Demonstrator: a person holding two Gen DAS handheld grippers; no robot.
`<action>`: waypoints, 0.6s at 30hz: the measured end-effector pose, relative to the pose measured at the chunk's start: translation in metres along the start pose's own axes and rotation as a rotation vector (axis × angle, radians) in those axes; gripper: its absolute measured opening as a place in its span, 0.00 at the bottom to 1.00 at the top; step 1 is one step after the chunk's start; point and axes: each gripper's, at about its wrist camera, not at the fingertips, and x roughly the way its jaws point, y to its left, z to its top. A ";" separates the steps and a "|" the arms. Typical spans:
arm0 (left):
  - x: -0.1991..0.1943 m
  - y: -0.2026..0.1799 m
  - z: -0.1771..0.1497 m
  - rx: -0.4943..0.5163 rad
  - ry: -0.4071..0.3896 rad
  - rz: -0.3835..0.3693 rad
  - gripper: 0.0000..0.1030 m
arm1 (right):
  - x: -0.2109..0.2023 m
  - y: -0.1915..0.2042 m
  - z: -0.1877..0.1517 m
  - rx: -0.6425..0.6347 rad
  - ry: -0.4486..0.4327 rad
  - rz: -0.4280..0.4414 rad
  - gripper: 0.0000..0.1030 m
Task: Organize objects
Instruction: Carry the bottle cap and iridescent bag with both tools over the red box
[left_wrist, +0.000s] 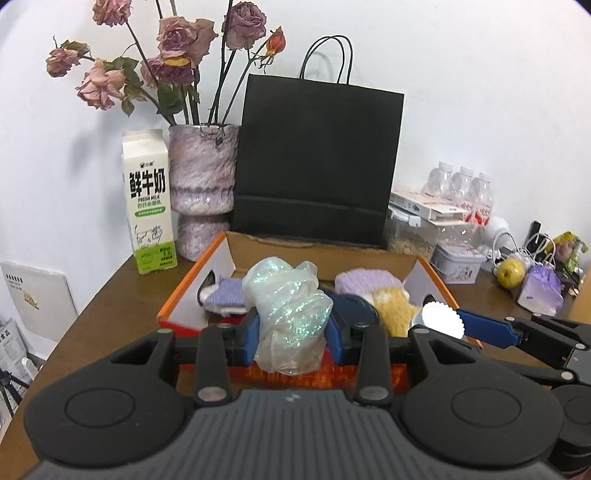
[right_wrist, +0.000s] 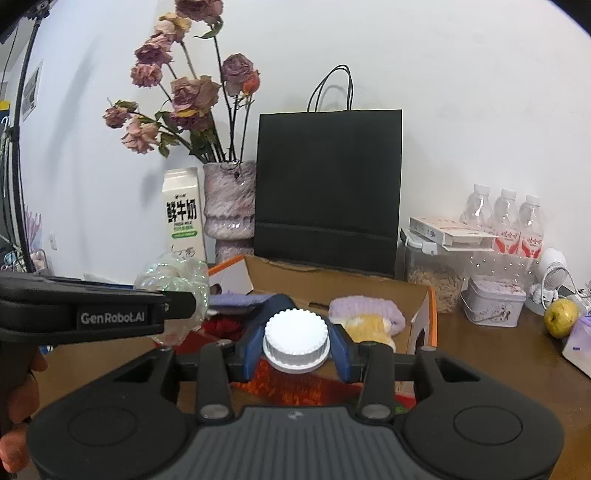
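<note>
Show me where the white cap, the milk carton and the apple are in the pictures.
white cap (right_wrist: 296, 334), right wrist view, on its ridged top.
milk carton (left_wrist: 149, 201), left wrist view, on its printed front.
apple (right_wrist: 561, 317), right wrist view, on its yellow-green skin.

Brown wooden table (left_wrist: 110, 306) with open orange box (left_wrist: 184, 291), milk carton (left_wrist: 149, 201), vase (left_wrist: 203, 192), black paper bag (left_wrist: 314, 162).

Plain white wall (left_wrist: 480, 92) at the far side, brown wooden desk (left_wrist: 122, 295) against it, soft even light
</note>
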 end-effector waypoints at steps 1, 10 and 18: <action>0.004 0.000 0.002 -0.001 -0.003 0.002 0.35 | 0.005 -0.002 0.002 0.002 -0.002 -0.001 0.38; 0.050 -0.004 0.022 0.001 -0.005 0.008 0.35 | 0.045 -0.017 0.015 0.021 -0.002 -0.005 0.38; 0.091 -0.001 0.034 0.008 0.011 0.008 0.35 | 0.084 -0.027 0.027 0.013 0.003 -0.015 0.38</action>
